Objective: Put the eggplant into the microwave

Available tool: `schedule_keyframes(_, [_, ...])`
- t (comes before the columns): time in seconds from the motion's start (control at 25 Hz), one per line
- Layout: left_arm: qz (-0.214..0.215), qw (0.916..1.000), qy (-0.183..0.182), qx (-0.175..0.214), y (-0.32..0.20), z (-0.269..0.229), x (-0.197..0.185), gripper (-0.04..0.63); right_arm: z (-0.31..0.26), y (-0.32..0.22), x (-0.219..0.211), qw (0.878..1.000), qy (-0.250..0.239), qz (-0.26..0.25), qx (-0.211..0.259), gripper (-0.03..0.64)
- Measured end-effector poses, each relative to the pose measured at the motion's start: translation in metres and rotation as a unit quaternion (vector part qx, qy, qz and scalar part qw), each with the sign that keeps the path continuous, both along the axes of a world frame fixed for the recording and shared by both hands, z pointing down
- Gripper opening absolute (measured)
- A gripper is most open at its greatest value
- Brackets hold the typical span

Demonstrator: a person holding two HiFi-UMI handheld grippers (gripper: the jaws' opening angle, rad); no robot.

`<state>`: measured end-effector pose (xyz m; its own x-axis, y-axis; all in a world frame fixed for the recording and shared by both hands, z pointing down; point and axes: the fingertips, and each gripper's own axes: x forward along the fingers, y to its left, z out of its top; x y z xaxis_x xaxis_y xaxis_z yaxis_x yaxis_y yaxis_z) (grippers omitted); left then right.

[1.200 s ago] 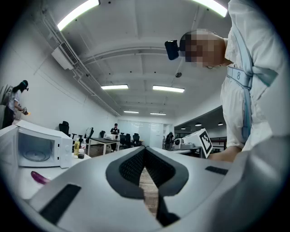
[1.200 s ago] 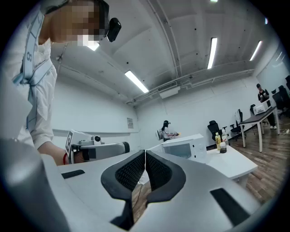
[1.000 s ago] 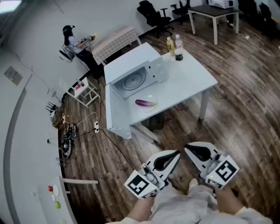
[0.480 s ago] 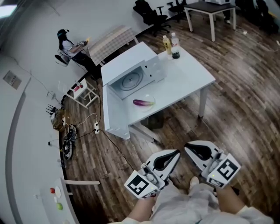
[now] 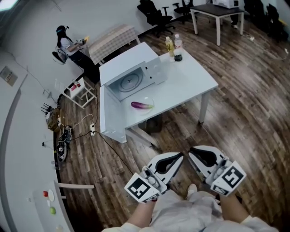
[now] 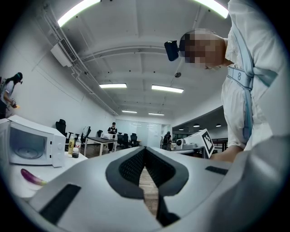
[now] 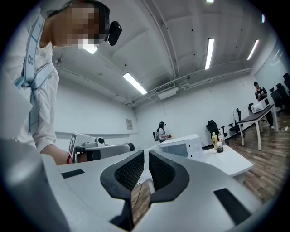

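A purple eggplant [image 5: 142,105] lies on the white table [image 5: 190,86], on what looks like a pale plate, just in front of the white microwave [image 5: 129,78]. The microwave's door [image 5: 156,71] stands swung open and the turntable shows inside. Both grippers hang low near the person's legs, well short of the table. My left gripper [image 5: 180,156] is shut and empty, its tips touching in the left gripper view [image 6: 145,153]. My right gripper [image 5: 190,152] also holds nothing, its pads [image 7: 136,170] a hairline apart. The left gripper view shows the eggplant [image 6: 31,176] and microwave [image 6: 28,146] far left.
Several bottles [image 5: 174,47] stand at the table's far corner. A white cabinet [image 5: 111,115] adjoins the table's left end, with cables [image 5: 81,131] on the wooden floor beside it. A person [image 5: 68,45] stands at back left. Office chairs [image 5: 156,13] and another table [image 5: 217,13] are behind.
The head view has drifted, so the table and microwave sit slightly further left and up in the picture. Both grippers have stayed put, with no change in their jaws.
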<state>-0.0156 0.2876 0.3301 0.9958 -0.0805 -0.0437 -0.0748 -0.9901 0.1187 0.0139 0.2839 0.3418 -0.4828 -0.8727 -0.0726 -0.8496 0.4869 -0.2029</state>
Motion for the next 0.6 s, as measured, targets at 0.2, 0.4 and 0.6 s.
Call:
schedule_keyframes(0.2, [0.004, 0.9999, 0.014, -0.001, -0.01, 0.0, 0.02, 0.003, 0.005, -0.005, 0.019, 1.0, 0.009, 0.008, -0.012, 0.038])
schedule_keyframes(0.4, [0.019, 0.9995, 0.021, -0.011, -0.01, 0.004, 0.038, 0.005, 0.012, 0.003, 0.038, 0.999, 0.011, 0.024, -0.031, 0.038])
schedule_keyframes(0.6, [0.026, 0.9995, 0.017, -0.01, -0.024, 0.002, 0.041, 0.014, 0.009, -0.01, 0.046, 0.999, 0.005, 0.031, -0.037, 0.038])
